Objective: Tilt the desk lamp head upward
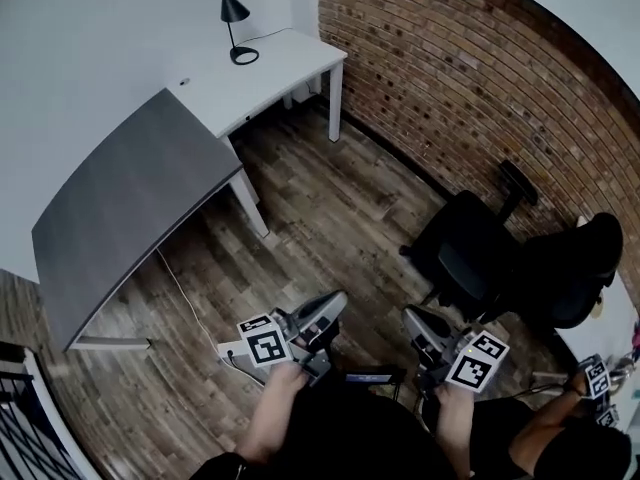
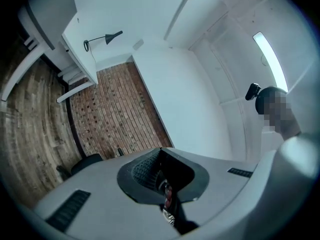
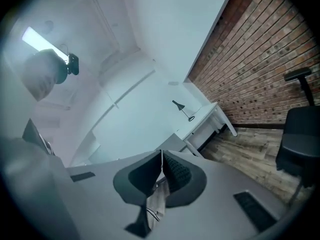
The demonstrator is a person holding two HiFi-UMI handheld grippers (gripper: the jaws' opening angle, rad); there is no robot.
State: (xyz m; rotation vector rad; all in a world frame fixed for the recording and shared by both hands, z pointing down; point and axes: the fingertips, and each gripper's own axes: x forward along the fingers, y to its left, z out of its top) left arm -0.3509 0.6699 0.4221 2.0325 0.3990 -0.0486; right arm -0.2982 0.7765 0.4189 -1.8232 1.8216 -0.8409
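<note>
The left hand-held gripper (image 1: 334, 302) and right hand-held gripper (image 1: 409, 317) were close to the person's body, each with jaws pressed together on nothing. Far across the wood floor (image 1: 330, 208), the black desk lamp (image 1: 232, 18) stood on the white bench (image 1: 285, 68) beside the brick wall (image 1: 450, 78).

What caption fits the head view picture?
Far from the black desk lamp on the white desk, left gripper and right gripper hover above wood floor.

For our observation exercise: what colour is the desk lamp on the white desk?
The desk lamp is black all over: shade, stem and round base. It shows best in the head view.
</note>
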